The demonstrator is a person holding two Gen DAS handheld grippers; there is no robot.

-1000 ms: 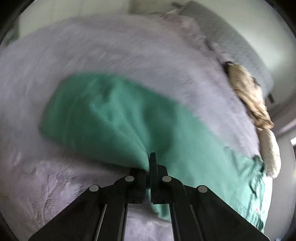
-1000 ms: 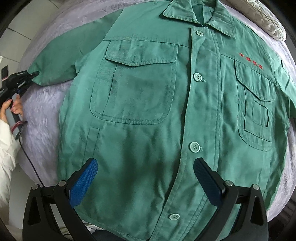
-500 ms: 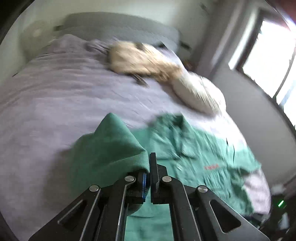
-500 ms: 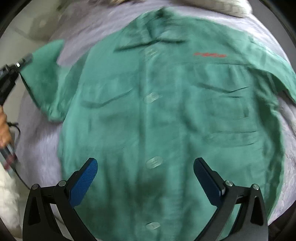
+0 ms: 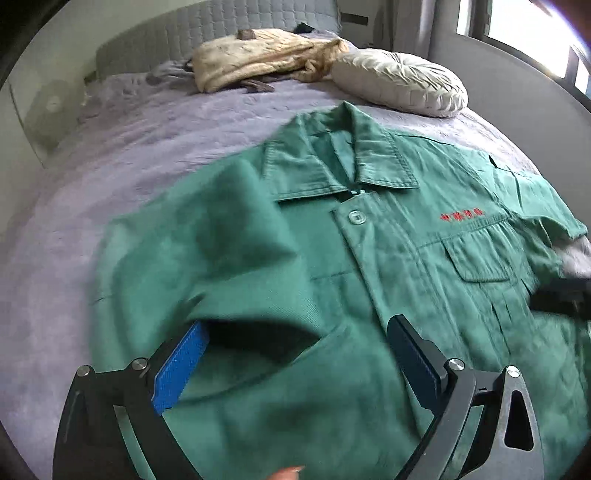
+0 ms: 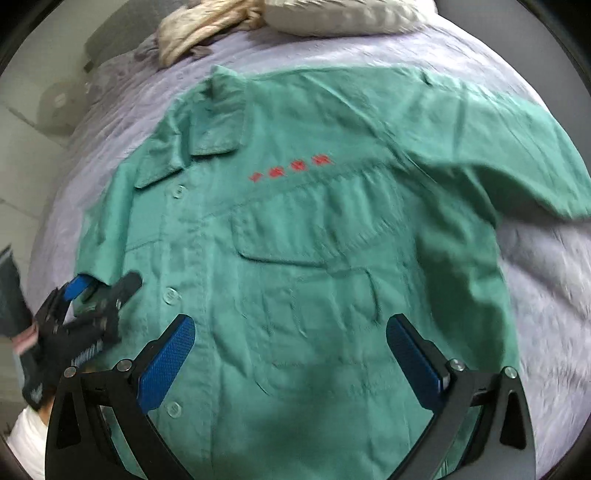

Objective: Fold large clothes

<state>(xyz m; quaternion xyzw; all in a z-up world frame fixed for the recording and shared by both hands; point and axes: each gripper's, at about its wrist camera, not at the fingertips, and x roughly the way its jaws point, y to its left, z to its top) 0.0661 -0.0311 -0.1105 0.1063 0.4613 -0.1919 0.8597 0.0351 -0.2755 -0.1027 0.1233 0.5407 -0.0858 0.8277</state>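
Observation:
A green work shirt (image 5: pixel 388 280) with red embroidery lies face up, buttoned, on a purple bed; it also shows in the right wrist view (image 6: pixel 314 240). Its left sleeve (image 5: pixel 221 258) is folded over onto the chest. My left gripper (image 5: pixel 295 354) is open just above the folded sleeve's cuff, holding nothing; it also shows at the left in the right wrist view (image 6: pixel 103 284). My right gripper (image 6: pixel 291 358) is open and empty above the shirt's lower front. The other sleeve (image 6: pixel 498 155) lies spread out to the right.
The purple bedspread (image 5: pixel 129 155) surrounds the shirt. A beige blanket (image 5: pixel 266 55) and a white round pillow (image 5: pixel 399 81) lie by the grey headboard (image 5: pixel 221 33). A wall and window are at the right.
My left gripper carried the sleeve over onto the shirt's chest, then opened and let it go. My right gripper moved toward the shirt's right side and stayed open.

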